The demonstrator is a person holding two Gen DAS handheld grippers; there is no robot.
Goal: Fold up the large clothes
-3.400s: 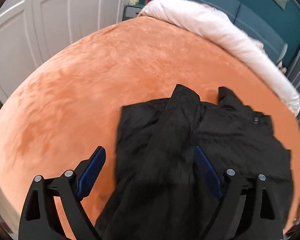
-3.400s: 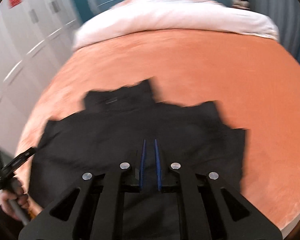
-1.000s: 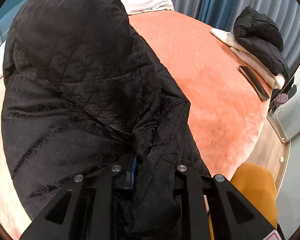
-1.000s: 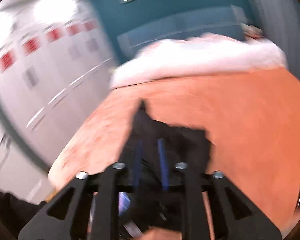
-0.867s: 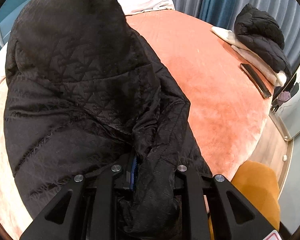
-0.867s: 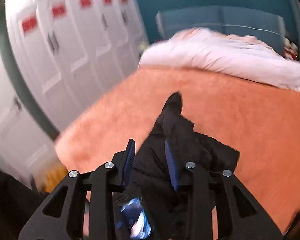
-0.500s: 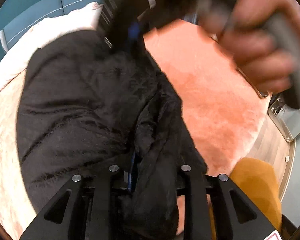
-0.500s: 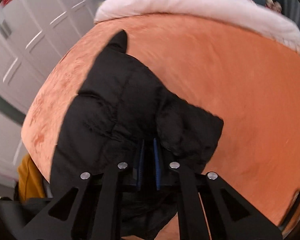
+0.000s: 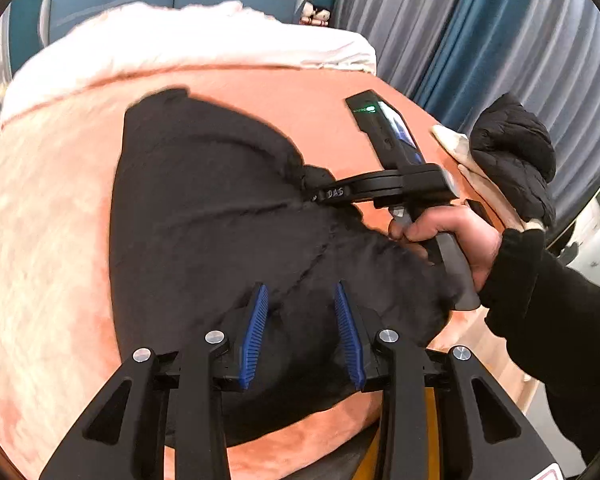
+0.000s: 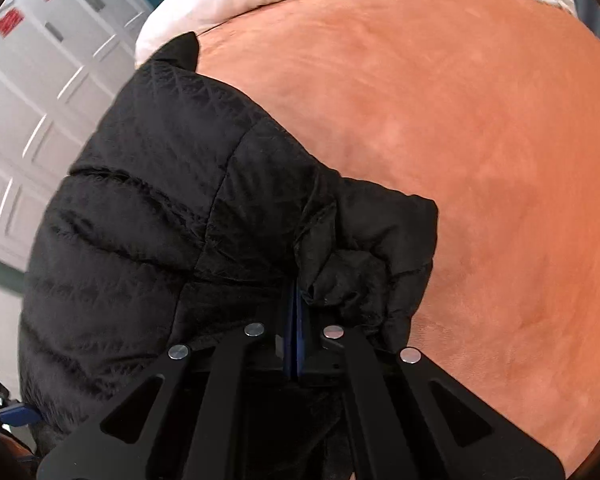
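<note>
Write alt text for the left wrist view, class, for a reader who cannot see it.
A black quilted jacket lies spread on an orange bedspread, with the open left hand-held gripper poised over its near edge. The right hand-held gripper pinches the jacket's far side.

A home bedroom: a bed [image 9: 320,92] under an orange blanket, white duvet [image 9: 180,44] at its head, blue curtains [image 9: 460,32] beside it.

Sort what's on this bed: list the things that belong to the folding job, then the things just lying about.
In the job:
black jacket
left gripper, open over it
right gripper, shut on its edge

Lying about:
second black jacket at the bed's edge
white pillow
dark flat device with a lit screen
</note>
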